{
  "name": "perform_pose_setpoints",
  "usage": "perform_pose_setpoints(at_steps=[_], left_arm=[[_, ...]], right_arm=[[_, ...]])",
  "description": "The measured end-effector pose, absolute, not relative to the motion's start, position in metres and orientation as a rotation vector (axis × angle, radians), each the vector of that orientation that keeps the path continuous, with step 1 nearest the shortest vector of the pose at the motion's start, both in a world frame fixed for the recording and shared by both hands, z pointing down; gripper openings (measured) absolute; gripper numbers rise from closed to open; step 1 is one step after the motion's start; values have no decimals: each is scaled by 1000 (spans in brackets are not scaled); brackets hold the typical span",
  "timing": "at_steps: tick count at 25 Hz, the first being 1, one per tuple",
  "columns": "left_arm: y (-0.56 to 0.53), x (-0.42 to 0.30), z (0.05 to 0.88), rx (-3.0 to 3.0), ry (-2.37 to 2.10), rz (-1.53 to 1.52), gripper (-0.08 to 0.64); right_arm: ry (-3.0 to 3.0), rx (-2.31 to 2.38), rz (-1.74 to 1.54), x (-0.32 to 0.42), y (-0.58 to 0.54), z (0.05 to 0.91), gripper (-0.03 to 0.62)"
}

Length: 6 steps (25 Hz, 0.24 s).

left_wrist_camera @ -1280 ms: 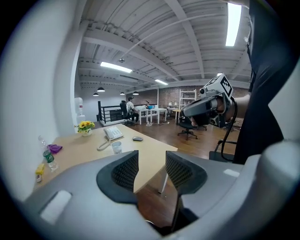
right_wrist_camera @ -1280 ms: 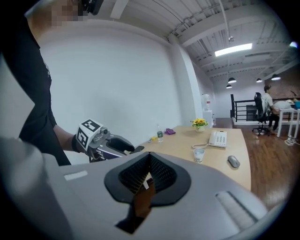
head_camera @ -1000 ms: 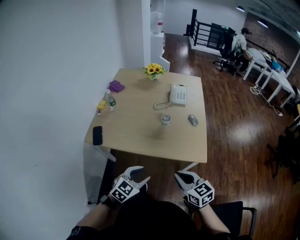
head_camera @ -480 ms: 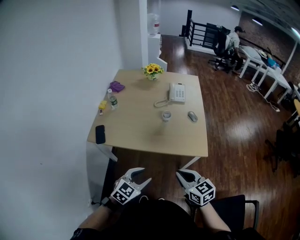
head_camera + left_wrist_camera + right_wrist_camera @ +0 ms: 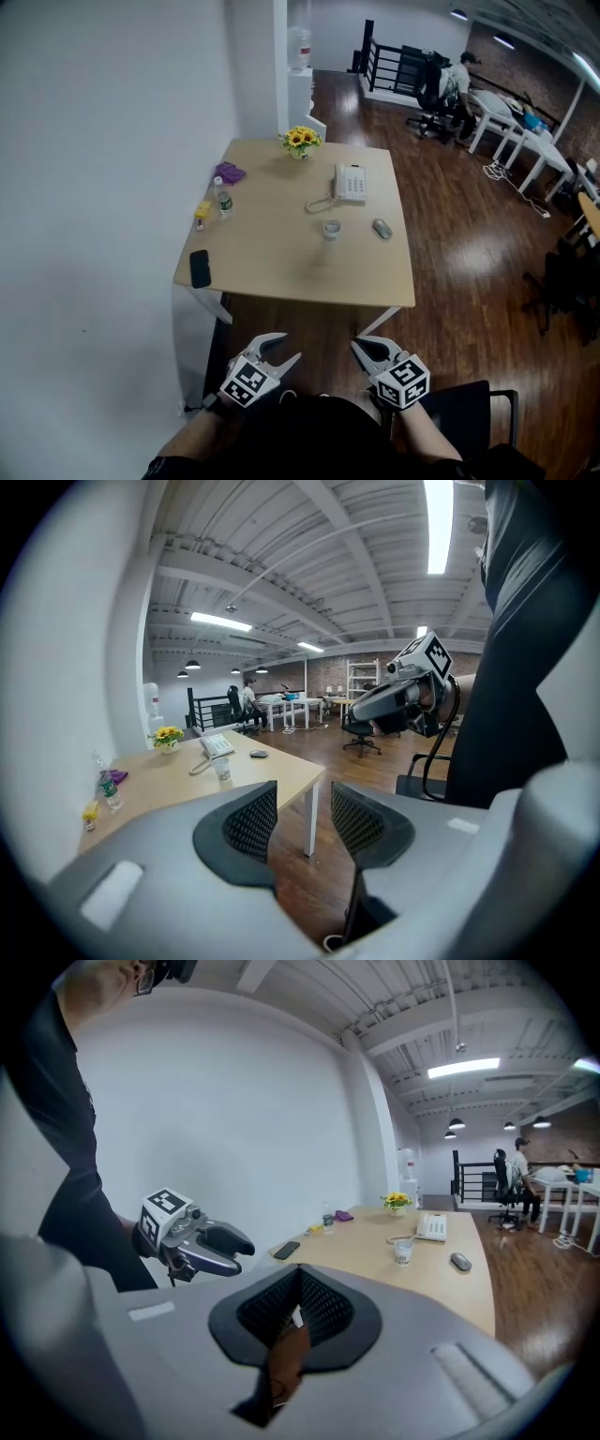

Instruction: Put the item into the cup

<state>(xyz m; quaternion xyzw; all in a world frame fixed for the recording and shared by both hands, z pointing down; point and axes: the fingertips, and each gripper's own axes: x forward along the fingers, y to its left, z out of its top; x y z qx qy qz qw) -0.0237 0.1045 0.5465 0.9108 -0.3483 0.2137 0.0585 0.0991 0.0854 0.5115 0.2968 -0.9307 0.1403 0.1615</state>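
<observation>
Cup point(image 5: 331, 228) stands mid-table, well apart from both grippers, with a small grey object point(image 5: 381, 228), likely the item, near it on its right. The task appears not yet begun; the next move calls for a reach forward over the near edge of the table point(image 5: 272, 253) to that object. Left gripper point(image 5: 286, 348) is held low by the person's waist, jaws spread and empty. Right gripper point(image 5: 362, 348) sits alongside, jaws pressed together, and both point toward the table.
</observation>
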Motion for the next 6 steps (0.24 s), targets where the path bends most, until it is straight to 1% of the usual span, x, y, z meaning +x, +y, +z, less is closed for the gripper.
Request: perform_pose_setpoints(at_steps=[6], left_arm=[[105, -33, 541, 2768, -1050, 634, 175]], right_arm=[[-2654, 863, 393, 94, 90, 510, 8]])
